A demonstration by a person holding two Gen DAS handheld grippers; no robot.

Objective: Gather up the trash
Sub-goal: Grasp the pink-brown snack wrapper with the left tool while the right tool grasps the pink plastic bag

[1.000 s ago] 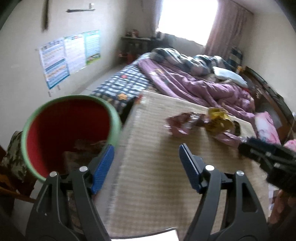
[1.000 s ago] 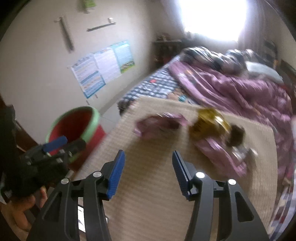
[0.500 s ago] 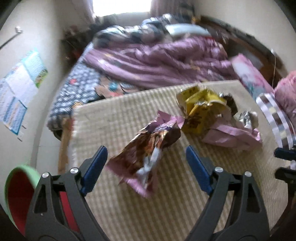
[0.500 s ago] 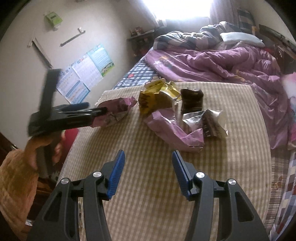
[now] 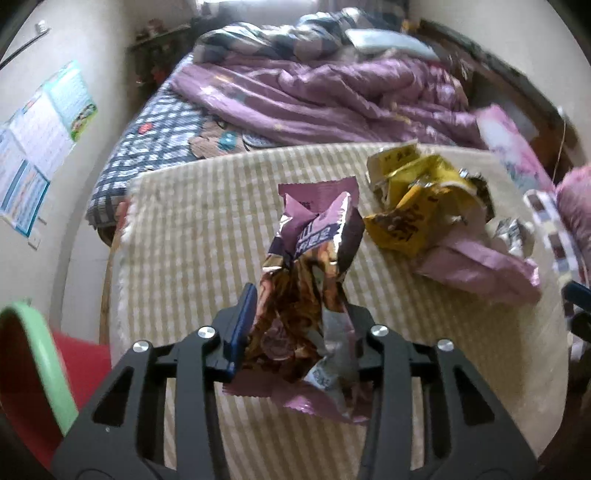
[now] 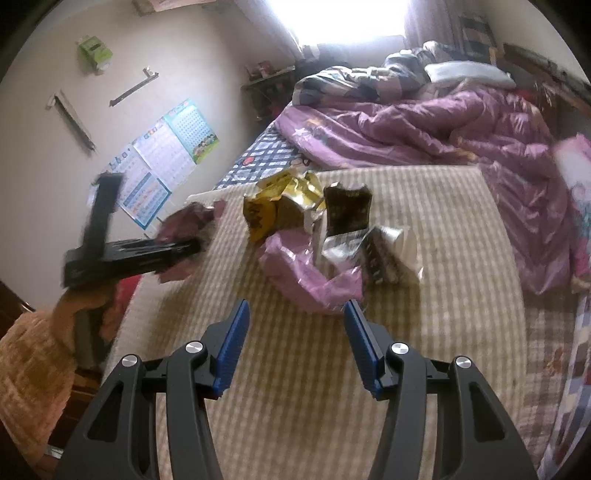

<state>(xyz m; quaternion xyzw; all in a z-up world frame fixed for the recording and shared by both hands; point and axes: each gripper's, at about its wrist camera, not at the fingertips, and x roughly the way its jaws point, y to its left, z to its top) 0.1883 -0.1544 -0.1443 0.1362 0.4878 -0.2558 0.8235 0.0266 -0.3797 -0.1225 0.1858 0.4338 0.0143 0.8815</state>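
Half a second ago the left gripper [image 5: 295, 332] straddled the purple snack wrapper [image 5: 314, 280] with jaws wide; now they are closing on it at the table's [image 5: 177, 229] left edge — first pickup underway; the right gripper [image 6: 295, 343] waits open, empty, before the remaining wrappers [image 6: 314, 251]; the red bin [image 5: 33, 369] stands just left.

Unmade bed [image 6: 443, 122] (purple quilt); bright window [image 6: 340, 18]; postered wall [image 6: 166, 155]

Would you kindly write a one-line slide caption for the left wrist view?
Left gripper closing on a purple snack wrapper on the checked tabletop; more wrappers and a red bin nearby.
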